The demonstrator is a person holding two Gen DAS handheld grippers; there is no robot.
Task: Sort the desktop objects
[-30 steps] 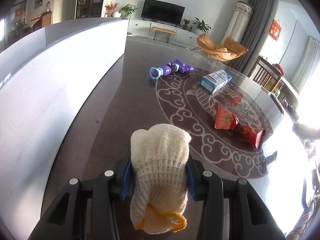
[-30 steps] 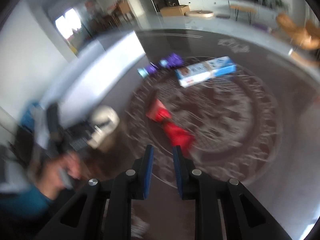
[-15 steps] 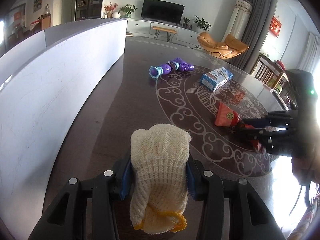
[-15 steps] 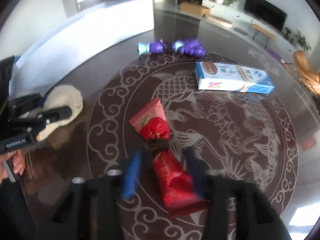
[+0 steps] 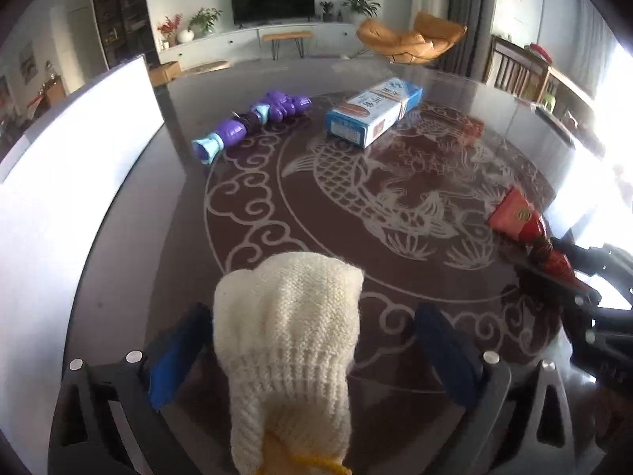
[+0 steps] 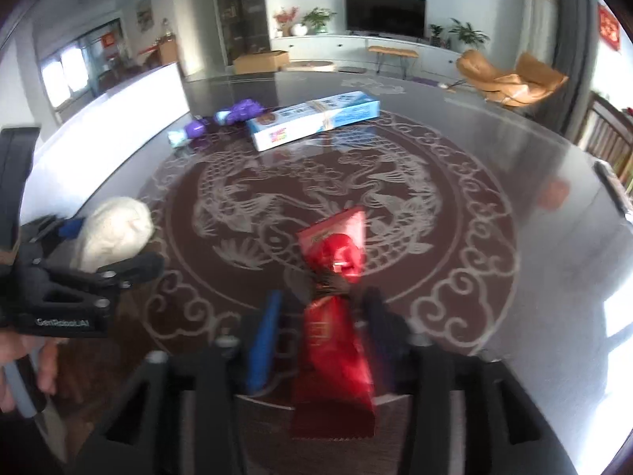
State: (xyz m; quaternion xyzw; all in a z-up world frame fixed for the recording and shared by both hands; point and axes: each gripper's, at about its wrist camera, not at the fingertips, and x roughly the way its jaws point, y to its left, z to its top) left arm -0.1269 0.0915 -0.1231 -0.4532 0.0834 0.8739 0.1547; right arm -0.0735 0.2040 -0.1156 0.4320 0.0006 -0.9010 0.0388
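Your left gripper (image 5: 306, 350) is opening, its pads clear of the knitted glove (image 5: 289, 350) lying near the table's (image 5: 130, 237) left edge; back straight off. Your right gripper (image 6: 320, 332) is opening around the red packet (image 6: 336, 316) (mid-table, nearer you); centre its tied waist before squeezing.

Glove (image 5: 292, 328): cream knitted cloth, ribbed cuff, soft and matt, yellow trim at hem. Counter (image 5: 118, 277): dark, glossy, glass-smooth, pale etched-looking fish-and-cloud pattern, mirror reflections. Red packet (image 6: 336, 340): shiny crinkled foil or plastic film. Carton (image 5: 374, 113): printed paperboard, slight sheen. Purple toy (image 5: 253, 122): smooth moulded plastic. Left gripper (image 5: 308, 340) fingers (image 5: 447, 356): matt black plastic, blue pads.
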